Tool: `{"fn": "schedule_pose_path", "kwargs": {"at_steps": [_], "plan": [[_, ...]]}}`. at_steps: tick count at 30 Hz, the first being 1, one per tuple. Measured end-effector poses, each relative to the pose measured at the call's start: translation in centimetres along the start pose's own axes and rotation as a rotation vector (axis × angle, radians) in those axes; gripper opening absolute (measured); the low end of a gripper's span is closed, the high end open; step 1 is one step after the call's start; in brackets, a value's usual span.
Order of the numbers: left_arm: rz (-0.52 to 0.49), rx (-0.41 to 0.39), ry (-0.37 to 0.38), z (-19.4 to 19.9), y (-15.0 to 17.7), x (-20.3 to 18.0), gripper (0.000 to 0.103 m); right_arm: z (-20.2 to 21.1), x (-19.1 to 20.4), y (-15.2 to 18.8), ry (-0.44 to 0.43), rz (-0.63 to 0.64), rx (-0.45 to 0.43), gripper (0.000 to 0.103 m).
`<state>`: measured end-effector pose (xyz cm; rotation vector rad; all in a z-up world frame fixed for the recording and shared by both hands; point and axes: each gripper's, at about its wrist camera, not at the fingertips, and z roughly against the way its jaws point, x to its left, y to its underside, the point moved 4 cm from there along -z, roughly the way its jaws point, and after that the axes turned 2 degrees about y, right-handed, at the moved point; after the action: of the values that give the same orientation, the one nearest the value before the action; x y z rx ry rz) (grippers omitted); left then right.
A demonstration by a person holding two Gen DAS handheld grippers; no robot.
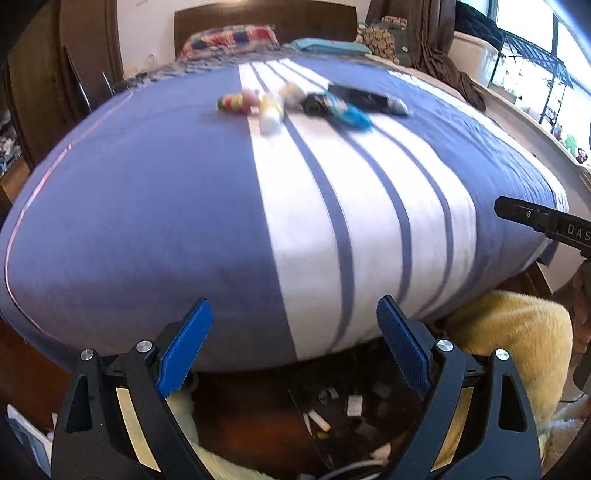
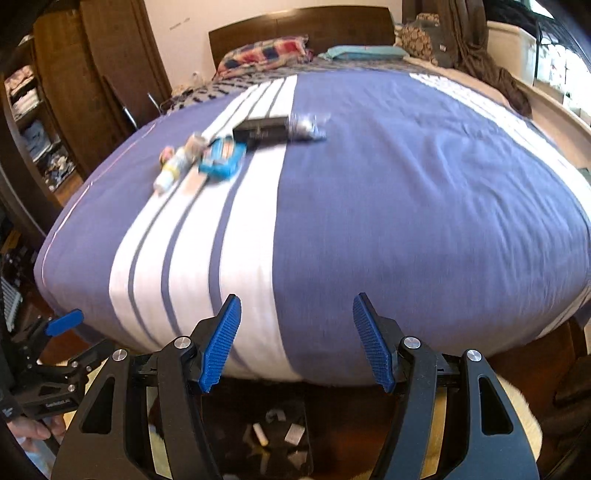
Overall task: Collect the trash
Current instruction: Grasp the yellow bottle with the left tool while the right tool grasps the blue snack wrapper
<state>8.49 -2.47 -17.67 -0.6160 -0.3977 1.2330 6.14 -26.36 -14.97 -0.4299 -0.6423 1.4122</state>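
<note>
A cluster of trash lies far up the blue-and-white striped bed [image 1: 147, 206]: a white and yellow bottle [image 1: 270, 110], a blue wrapper [image 1: 351, 112], a black box [image 1: 360, 96] and a silver crumpled wrapper [image 1: 397, 107]. In the right wrist view they show as the bottle [image 2: 173, 170], blue wrapper [image 2: 223, 158], black box [image 2: 263, 130] and silver wrapper [image 2: 308, 127]. My left gripper [image 1: 293, 347] is open and empty at the foot of the bed. My right gripper [image 2: 297, 341] is open and empty beside it. A dark bin [image 1: 332, 424] with scraps sits on the floor below.
Pillows [image 1: 229, 40] and a wooden headboard [image 1: 266, 18] are at the far end. A wardrobe [image 2: 55, 110] stands left. A fluffy yellow rug [image 1: 509, 332] lies by the bed's foot. A window ledge [image 1: 535, 122] runs along the right.
</note>
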Motion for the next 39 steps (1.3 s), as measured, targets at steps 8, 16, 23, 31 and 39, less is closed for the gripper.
{"fn": "schedule_pose_path", "kwargs": {"at_steps": [8,16,23,31,39], "plan": [[0.017,-0.045,-0.034,-1.4,-4.7,2.3,0.086,-2.0,1.5,-3.9,-0.02,0.008,-0.023,0.064],[0.038,-0.055,-0.064,-4.3,-8.9,4.5,0.085,-6.4,4.9,-8.1,-0.084,0.028,-0.005,0.064],[0.023,-0.044,-0.066,-7.1,-11.7,5.3,0.085,-10.7,7.6,-11.8,-0.12,0.016,0.019,0.064],[0.021,-0.037,-0.052,-9.1,-13.0,5.7,0.085,-13.3,10.4,-14.1,-0.117,0.046,0.032,0.064],[0.016,-0.031,-0.039,-10.0,-13.5,5.9,0.085,-14.8,11.3,-14.3,-0.075,0.078,0.041,0.064]]}}
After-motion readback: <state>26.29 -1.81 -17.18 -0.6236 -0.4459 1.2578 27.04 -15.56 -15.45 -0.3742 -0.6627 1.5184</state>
